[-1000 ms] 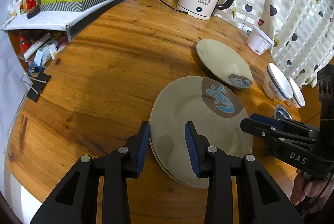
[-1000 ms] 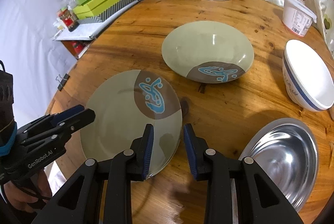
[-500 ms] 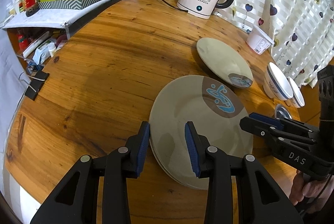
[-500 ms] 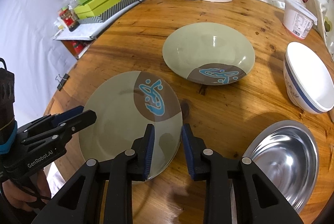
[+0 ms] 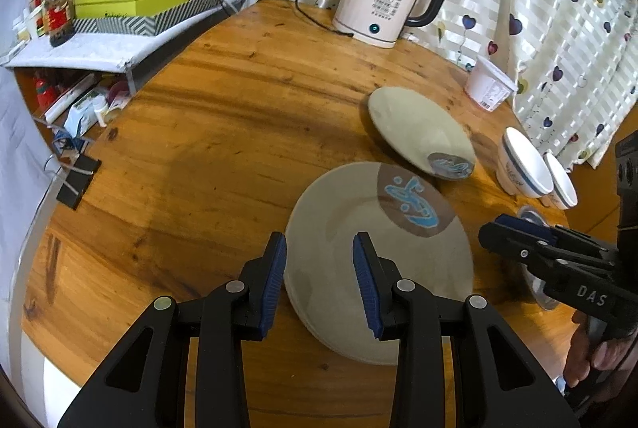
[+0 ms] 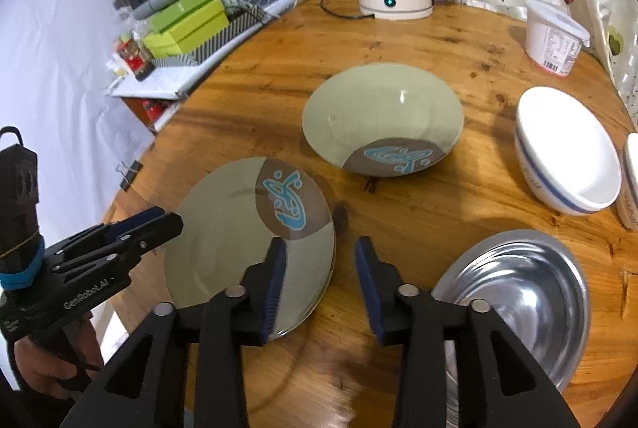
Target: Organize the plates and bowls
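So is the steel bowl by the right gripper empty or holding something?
Empty. The steel bowl shows only bare shiny metal inside, though the right gripper hides its near-left edge.

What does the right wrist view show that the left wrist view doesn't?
Only the right wrist view shows the steel bowl whole, and the inside of the white bowl. Only the left wrist view shows the black binder clip at the table edge close up. Both show the stacked plates, the deep green plate, the kettle and both open hand-held grippers.
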Demonstrator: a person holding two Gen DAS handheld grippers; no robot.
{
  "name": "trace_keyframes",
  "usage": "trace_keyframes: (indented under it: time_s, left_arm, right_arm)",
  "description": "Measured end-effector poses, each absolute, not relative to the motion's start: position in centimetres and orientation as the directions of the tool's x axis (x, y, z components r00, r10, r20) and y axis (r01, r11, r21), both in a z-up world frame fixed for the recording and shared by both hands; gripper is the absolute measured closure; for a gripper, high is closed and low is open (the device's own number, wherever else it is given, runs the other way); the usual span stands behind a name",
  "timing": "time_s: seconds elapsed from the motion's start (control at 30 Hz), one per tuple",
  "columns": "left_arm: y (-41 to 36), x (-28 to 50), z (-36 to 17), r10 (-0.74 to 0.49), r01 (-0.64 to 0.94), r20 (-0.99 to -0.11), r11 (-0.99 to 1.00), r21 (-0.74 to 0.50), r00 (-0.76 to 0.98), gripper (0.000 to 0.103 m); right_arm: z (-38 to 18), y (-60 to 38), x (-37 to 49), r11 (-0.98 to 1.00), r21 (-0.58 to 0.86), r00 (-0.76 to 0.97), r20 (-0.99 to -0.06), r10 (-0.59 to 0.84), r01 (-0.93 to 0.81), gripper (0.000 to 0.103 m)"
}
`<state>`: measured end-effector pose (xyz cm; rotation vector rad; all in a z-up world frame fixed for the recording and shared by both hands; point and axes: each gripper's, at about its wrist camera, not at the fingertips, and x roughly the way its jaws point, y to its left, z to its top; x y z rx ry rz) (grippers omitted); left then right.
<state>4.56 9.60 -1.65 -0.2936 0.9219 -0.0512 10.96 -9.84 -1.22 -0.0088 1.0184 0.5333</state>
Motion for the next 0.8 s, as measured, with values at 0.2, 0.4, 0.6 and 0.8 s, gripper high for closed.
trace_keyframes:
  time_s: [0.2, 0.4, 0.6, 0.8]
  left_arm:
    - [9.1, 5.0, -1.2, -0.194, -0.052, -0.768, 0.958, -0.283, 0.611, 0.064]
    - [8.8, 5.6, -0.6, -0.202, -0.032, -0.759, 0.959, -0.282, 0.619, 0.063]
    - [8.4, 6.3, -0.2, -0.208, -0.011, -0.754, 0.962, -0.274, 0.624, 0.063]
    - [7.6, 7.0, 0.1, -0.222, 0.018, -0.755, 0.963, -0.269, 0.617, 0.063]
  right_arm:
    - [0.2, -11.1, 10.9, 0.871, 0.262, 0.442, -0.779, 0.445, -0.416, 0.058]
    - [0.8, -12.3, 11.3, 0.879, 0.287, 0.473, -0.756, 0.452, -0.382, 0.052]
    - [0.7, -12.9, 11.7, 0.883, 0.301, 0.469, -0.76, 0.45, -0.359, 0.05]
    - [0.5, -13.4, 12.0, 0.892, 0.303, 0.467, -0.769, 0.437, -0.336, 0.049]
